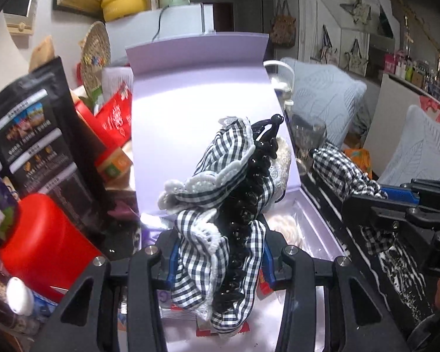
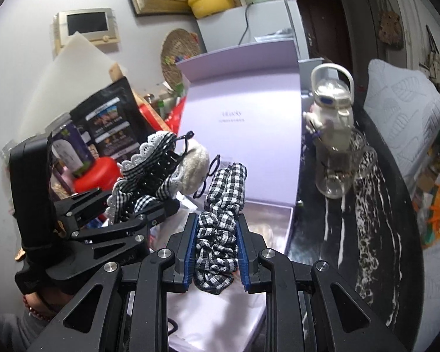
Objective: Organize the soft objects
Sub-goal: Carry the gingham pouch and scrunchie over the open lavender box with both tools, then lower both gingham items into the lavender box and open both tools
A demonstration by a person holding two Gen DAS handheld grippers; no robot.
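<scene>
My left gripper is shut on a black claw hair clip with a black-and-white gingham bow and white lace trim; it also shows at the left of the right wrist view as the hair clip. My right gripper is shut on a black-and-white gingham scrunchie, seen from the left wrist view as the scrunchie at the right. Both hang over an open lilac box whose lid stands upright behind. A cream knitted item and thin black hair ties lie in the box behind the clip.
A red container, a black snack pouch and red packets crowd the left. A white bottle in a clear glass jug stands right of the box on the black marbled tabletop. Grey cushions lie beyond.
</scene>
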